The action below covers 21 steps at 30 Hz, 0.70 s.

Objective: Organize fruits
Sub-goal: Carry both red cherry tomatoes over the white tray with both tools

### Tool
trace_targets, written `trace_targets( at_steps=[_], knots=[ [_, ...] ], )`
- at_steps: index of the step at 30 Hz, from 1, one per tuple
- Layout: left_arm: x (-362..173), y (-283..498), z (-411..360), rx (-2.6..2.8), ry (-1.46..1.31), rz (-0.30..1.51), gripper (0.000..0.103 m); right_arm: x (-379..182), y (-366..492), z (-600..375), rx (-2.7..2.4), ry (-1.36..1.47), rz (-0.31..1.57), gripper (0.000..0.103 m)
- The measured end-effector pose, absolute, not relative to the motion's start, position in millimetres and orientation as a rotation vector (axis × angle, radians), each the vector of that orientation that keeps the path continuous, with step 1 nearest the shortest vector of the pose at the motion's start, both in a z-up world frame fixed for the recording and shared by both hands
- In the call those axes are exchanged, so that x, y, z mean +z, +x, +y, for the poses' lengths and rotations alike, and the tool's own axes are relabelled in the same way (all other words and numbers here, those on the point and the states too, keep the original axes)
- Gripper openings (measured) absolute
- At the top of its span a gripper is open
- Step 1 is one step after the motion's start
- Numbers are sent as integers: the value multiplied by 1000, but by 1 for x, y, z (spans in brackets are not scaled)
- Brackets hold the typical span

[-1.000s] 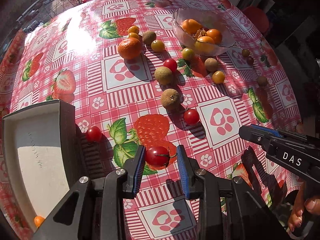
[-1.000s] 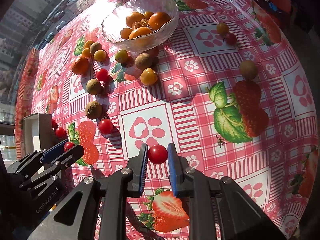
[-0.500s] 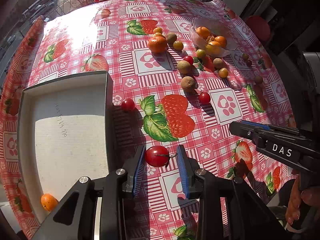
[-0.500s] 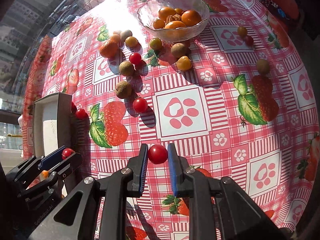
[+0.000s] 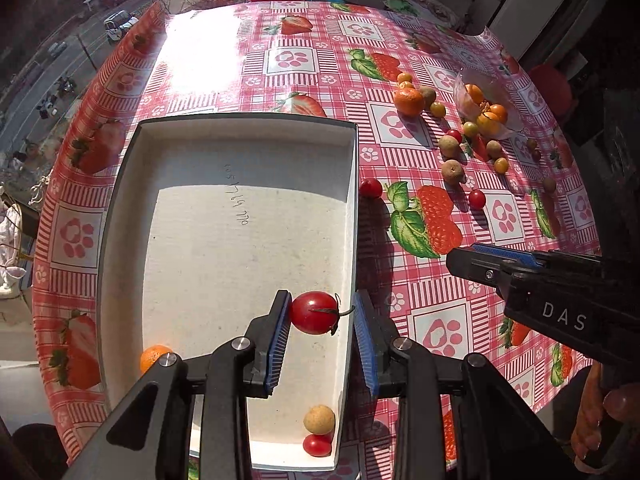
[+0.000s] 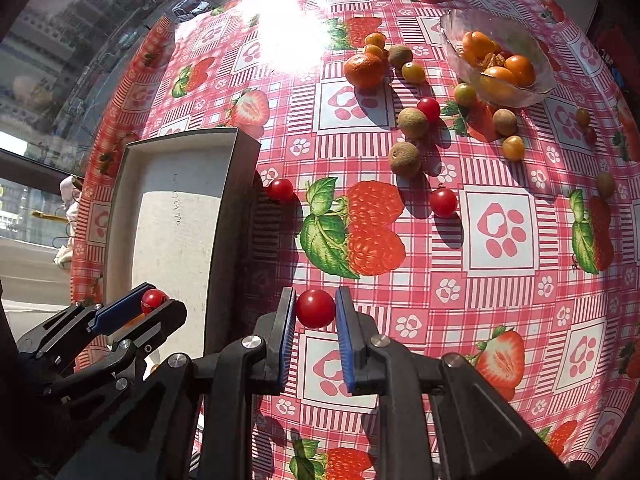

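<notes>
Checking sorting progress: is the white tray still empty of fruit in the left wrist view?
No, the white tray already holds a small orange fruit, a tan round fruit and a red tomato.

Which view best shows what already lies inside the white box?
The left wrist view: it looks straight down into the white box, showing an orange fruit, a brown fruit and a tomato. The right wrist view shows only the box's far part.

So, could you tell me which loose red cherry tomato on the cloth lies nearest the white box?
The cherry tomato right beside the white box; the others sit further off.
</notes>
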State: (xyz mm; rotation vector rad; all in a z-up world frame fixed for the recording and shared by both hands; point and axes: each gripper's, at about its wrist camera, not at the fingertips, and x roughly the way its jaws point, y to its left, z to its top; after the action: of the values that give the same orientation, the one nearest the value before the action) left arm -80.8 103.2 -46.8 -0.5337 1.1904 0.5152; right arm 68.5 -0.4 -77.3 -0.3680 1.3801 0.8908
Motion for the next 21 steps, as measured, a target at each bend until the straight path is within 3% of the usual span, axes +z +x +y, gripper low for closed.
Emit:
trace_targets(
  at_steps=[21],
  knots=[
    [-85,-151,158,642,-592,1230,33,-88,-13,83,1027,-509,1391,21]
  ],
)
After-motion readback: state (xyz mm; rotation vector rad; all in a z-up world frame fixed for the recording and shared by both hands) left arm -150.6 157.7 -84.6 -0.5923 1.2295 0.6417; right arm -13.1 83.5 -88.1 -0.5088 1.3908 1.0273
